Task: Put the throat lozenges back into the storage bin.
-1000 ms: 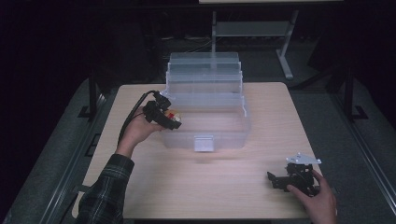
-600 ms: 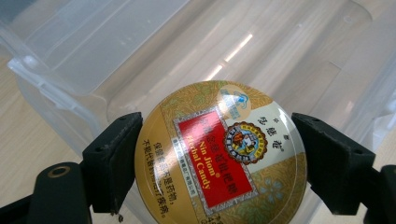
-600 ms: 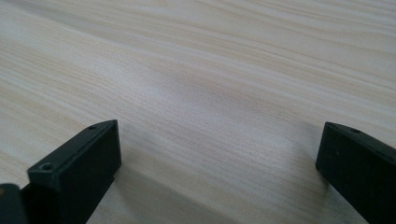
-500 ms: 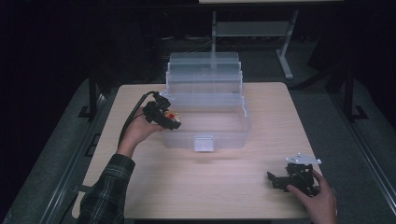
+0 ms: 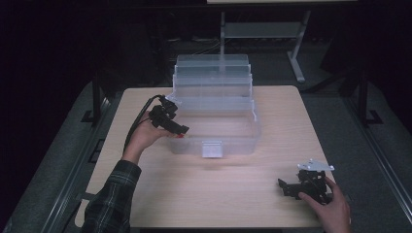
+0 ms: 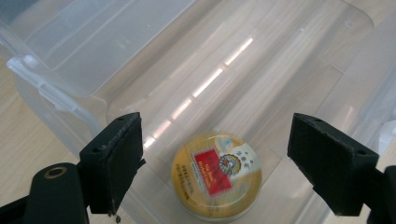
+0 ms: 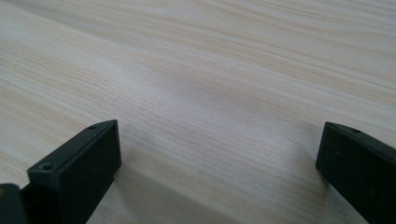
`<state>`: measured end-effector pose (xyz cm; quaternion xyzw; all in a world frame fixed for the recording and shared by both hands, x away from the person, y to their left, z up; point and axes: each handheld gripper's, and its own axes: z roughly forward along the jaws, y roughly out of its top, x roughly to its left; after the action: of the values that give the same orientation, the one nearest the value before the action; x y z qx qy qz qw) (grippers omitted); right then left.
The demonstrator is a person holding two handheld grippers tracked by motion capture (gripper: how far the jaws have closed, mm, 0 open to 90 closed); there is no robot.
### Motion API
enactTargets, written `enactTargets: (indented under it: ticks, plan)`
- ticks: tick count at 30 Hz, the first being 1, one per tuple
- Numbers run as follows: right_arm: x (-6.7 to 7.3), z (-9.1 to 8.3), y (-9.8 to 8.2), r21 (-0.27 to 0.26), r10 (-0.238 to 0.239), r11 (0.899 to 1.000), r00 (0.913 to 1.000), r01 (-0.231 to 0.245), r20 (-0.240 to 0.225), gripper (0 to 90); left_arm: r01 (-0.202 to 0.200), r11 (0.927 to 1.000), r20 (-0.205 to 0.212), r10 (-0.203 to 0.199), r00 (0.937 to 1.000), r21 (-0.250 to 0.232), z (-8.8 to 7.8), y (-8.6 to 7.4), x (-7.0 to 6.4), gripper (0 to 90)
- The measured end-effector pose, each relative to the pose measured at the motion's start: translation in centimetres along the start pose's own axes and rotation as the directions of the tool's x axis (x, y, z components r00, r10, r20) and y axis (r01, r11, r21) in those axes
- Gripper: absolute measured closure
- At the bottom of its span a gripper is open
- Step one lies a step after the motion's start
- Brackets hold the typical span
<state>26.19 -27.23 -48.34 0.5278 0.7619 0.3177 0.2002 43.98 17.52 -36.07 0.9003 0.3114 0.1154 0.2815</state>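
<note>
A clear plastic storage box (image 5: 214,127) stands open at the middle of the table, its lid tipped up behind it. My left gripper (image 5: 176,130) hovers over the box's left front corner, jaws wide open. Below it, on the box floor (image 6: 280,79), lies a round yellow tin (image 6: 216,175) with a red label, flat and apart from both pads. My right gripper (image 5: 286,188) rests near the table's front right edge, held by a hand, open over bare wood (image 7: 210,93) with nothing between its jaws.
The light wooden table (image 5: 160,194) has free room in front of the box and to its right. Behind the table stands a grey metal frame (image 5: 291,43) in the dark. A black cable (image 5: 138,121) trails from the left gripper.
The left gripper has shifted very slightly over the box's corner. The right gripper stays where it was.
</note>
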Motion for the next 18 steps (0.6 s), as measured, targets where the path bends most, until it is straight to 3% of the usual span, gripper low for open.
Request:
enactTargets:
  ticks: [18]
  plan:
    - [0.0, 0.0, 0.0, 0.000, 0.000, 1.000, 1.0000, 0.000, 0.000, 0.0, -0.007, 0.9984, -0.011, 0.006, 0.9999, -0.056, -2.9, -1.6, -1.0, 16.8]
